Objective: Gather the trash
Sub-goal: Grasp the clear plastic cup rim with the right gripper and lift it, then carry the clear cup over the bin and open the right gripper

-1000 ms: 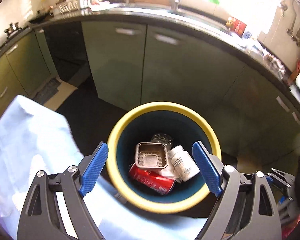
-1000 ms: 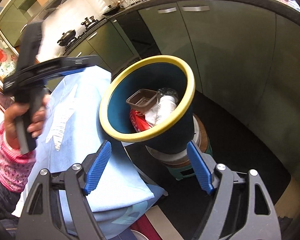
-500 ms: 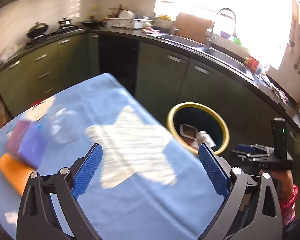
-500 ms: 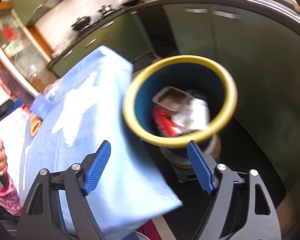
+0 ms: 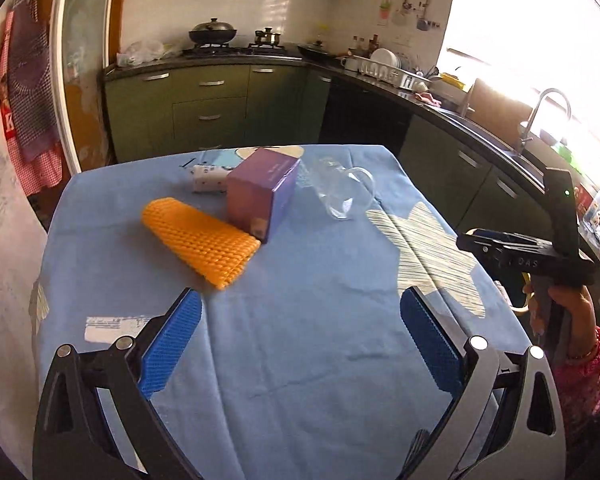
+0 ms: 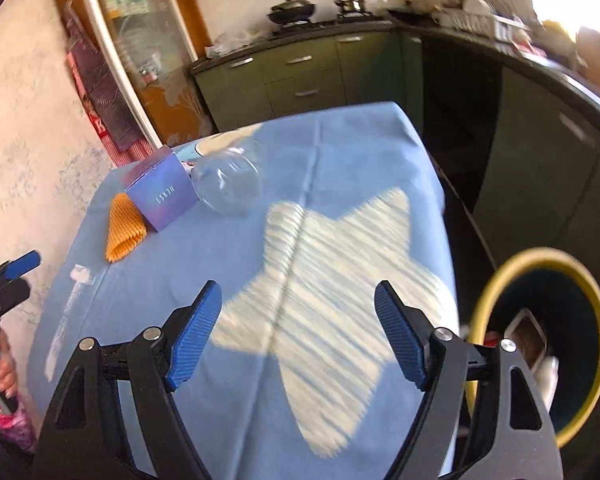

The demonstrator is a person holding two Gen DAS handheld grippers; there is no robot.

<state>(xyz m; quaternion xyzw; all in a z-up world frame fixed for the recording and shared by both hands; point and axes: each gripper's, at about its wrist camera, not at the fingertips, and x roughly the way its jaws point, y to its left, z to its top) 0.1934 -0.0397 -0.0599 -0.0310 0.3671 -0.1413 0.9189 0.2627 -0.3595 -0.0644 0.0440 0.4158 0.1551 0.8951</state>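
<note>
Both tongs gape empty over the tablecloth (image 5: 300, 360); purple box (image 5: 262, 192) touches orange netting (image 5: 200, 240).

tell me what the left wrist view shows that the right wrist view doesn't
Only the left wrist view shows the small white patterned roll behind the purple box, and the sink tap. Only the right wrist view shows the yellow-rimmed bin with trash inside. Both show the box, the orange foam net, the clear plastic container and the blue tablecloth.

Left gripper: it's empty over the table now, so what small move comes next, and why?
Probably ease the left gripper forward toward the orange foam net, the nearest piece on the blue cloth. Its jaws, just opening, are wide with nothing between them.
</note>
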